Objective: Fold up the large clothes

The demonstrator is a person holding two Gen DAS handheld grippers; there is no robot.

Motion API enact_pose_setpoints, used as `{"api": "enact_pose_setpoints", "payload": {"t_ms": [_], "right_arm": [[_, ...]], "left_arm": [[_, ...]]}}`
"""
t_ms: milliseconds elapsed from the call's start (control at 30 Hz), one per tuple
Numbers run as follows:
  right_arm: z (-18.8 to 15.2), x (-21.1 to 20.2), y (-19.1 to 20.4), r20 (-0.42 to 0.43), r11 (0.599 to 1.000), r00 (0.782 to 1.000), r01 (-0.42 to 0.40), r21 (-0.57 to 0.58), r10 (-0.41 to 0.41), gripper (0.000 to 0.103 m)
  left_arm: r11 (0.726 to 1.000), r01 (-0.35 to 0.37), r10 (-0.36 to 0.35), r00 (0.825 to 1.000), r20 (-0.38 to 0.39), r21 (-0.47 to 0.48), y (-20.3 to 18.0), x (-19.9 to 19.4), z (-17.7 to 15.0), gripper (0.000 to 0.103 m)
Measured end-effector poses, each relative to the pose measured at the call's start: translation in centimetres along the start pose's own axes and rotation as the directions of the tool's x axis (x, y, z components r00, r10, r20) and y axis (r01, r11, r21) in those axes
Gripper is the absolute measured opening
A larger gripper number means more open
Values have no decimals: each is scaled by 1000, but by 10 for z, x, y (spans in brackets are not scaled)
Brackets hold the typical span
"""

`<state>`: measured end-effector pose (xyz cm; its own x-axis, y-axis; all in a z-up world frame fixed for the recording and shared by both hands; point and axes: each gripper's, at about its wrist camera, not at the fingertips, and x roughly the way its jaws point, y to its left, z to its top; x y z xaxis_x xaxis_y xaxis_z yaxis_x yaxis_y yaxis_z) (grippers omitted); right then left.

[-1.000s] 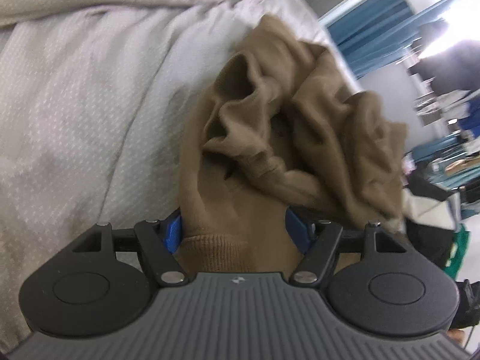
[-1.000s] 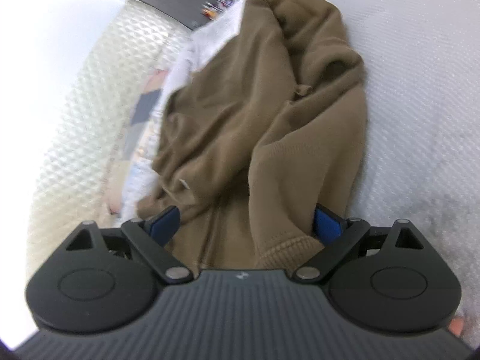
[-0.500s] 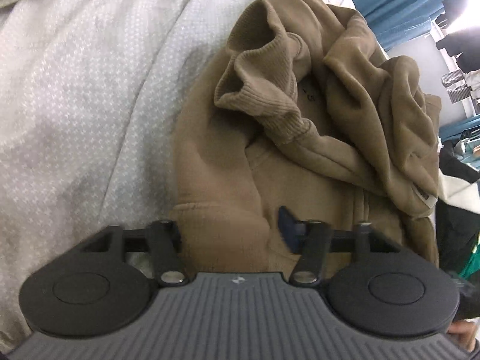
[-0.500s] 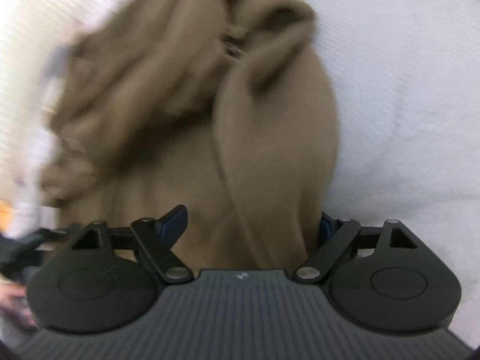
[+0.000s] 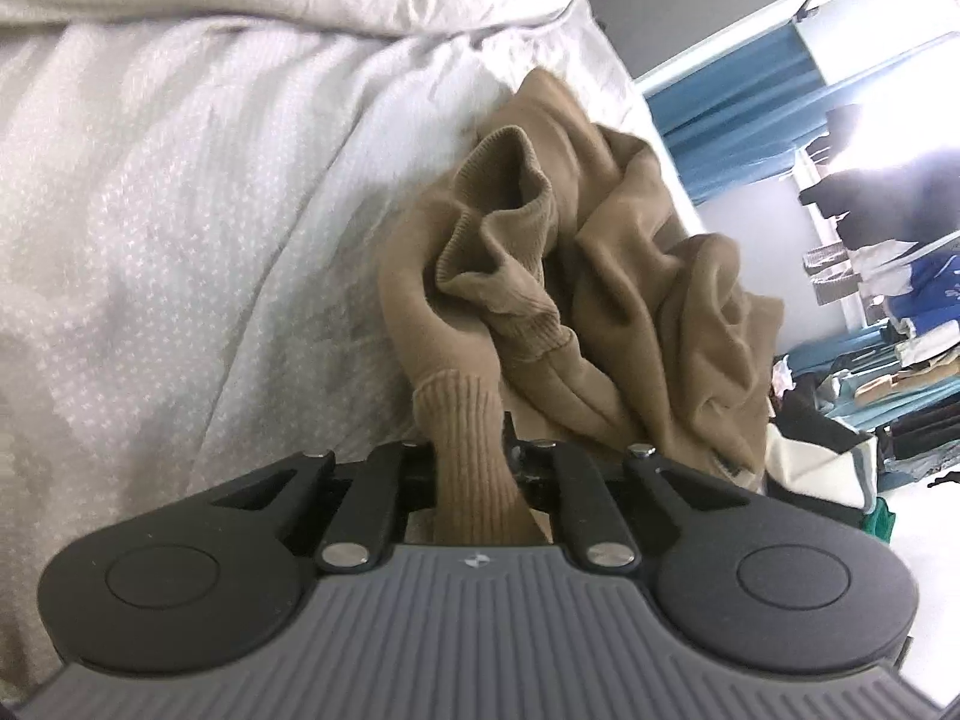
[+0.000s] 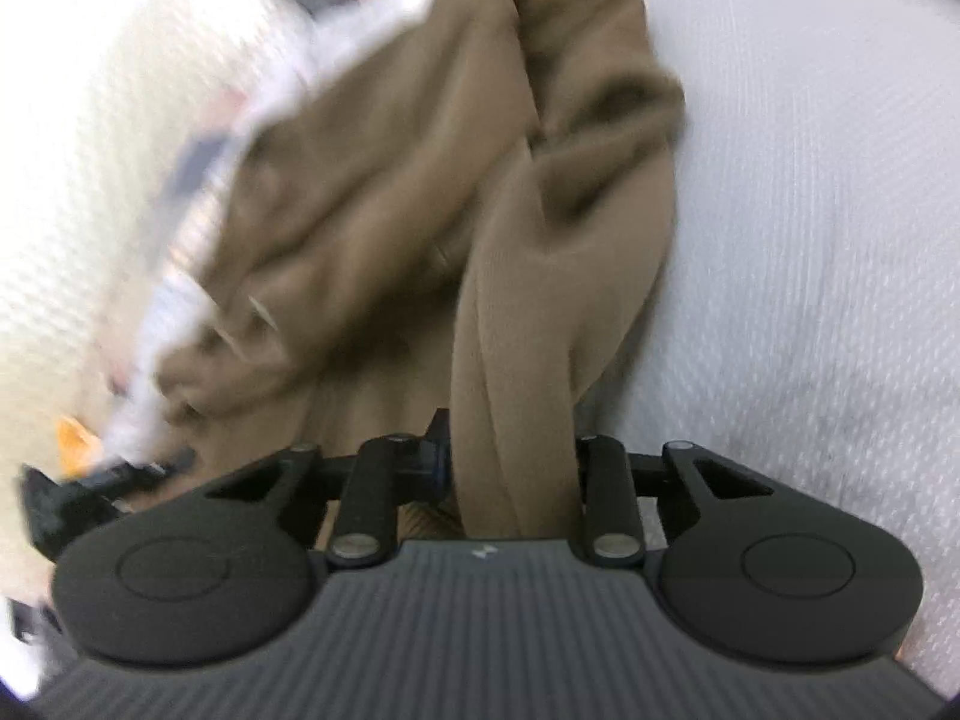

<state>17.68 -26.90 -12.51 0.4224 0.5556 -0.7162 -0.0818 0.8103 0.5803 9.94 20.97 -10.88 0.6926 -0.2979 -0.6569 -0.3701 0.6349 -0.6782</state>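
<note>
The left gripper [image 5: 471, 450] is clamping a ribbed cuff [image 5: 462, 420] of the crumpled tan fleece sweatshirt [image 5: 600, 276] lying on the white dotted bedspread [image 5: 180, 210]; the right gripper [image 6: 510, 456] is pinching its sleeve [image 6: 516, 360]

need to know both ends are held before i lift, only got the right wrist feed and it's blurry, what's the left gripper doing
Observer: The left gripper is shut on a ribbed cuff of the brown sweatshirt.
Operator: rest of it flat?
Observer: No, it lies bunched in a heap on the white bedding.
Operator: anything near that side
Observer: A second ribbed cuff lies loose on top of the heap.
</note>
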Motion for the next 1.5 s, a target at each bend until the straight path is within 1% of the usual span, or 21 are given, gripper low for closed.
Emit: {"api": "enact_pose_setpoints", "payload": {"t_ms": [67, 100, 200, 233, 300, 400, 500, 567, 667, 733, 800, 900, 967, 1033, 1100, 1167, 1267, 1367, 1433, 1500], "right_arm": [[3, -20, -4, 48, 998, 997, -58, 6, 57, 27], [11, -24, -7, 63, 997, 995, -75, -5, 75, 26], [13, -42, -9, 87, 988, 985, -147, -41, 150, 26], [15, -48, -6, 98, 983, 979, -173, -58, 178, 26], [15, -57, -4, 123, 968, 961, -239, -77, 247, 26], [8, -76, -4, 155, 939, 928, -325, -108, 339, 25], [1, -96, -5, 169, 923, 909, -362, -127, 380, 24], [-7, -112, -9, 187, 913, 894, -390, -117, 406, 23], [-20, -135, -16, 221, 905, 878, -416, -88, 425, 22], [-31, -153, -22, 240, 898, 866, -432, -85, 439, 22], [-38, -163, -20, 252, 892, 858, -446, -70, 448, 22], [-52, -179, -19, 262, 889, 852, -452, -71, 454, 22], [-60, -190, -21, 276, 884, 843, -462, -69, 462, 22], [-63, -194, -23, 292, 881, 836, -469, -61, 465, 21], [-65, -197, -24, 303, 884, 837, -466, -41, 455, 21], [-57, -191, -24, 314, 887, 841, -461, -10, 441, 21], [-35, -176, -25, 351, 888, 842, -457, 57, 411, 21], [-6, -159, -26, 398, 873, 833, -468, 136, 384, 21], [15, -143, -25, 435, 859, 823, -478, 181, 366, 21], [34, -128, -21, 461, 852, 815, -482, 207, 350, 21]], "left_arm": [[1000, 15, -15, 1000, 17, -3, 0, -11, 2, 10], [1000, 27, -26, 999, 28, -9, -1, -17, 3, 10], [993, 79, -74, 996, 57, -87, 3, -32, 9, 10], [992, 82, -76, 995, 68, -95, 5, -37, 10, 10], [991, 82, -72, 993, 98, -105, 4, -49, 10, 10], [989, 94, -80, 989, 125, -111, 7, -73, 7, 10], [987, 119, -104, 984, 143, -104, 7, -99, -3, 10], [987, 132, -118, 982, 150, -87, 5, -118, -11, 10], [975, 192, -175, 974, 141, -115, 6, -139, -23, 10], [973, 207, -191, 970, 149, -103, 4, -156, -34, 10], [970, 225, -209, 966, 152, -97, 3, -167, -44, 10], [964, 249, -232, 960, 159, -96, 4, -187, -64, 10], [958, 272, -253, 953, 168, -96, 7, -198, -77, 10], [952, 292, -273, 947, 171, -97, 11, -205, -85, 10], [949, 301, -282, 944, 170, -99, 10, -206, -87, 10], [953, 293, -277, 943, 183, -70, 3, -202, -82, 10], [949, 311, -294, 933, 206, -55, -13, -189, -63, 10], [954, 300, -285, 927, 245, -25, -39, -169, -34, 10], [957, 289, -275, 924, 267, -16, -55, -149, -11, 11], [965, 261, -246, 924, 293, -11, -68, -127, 13, 11]]}}
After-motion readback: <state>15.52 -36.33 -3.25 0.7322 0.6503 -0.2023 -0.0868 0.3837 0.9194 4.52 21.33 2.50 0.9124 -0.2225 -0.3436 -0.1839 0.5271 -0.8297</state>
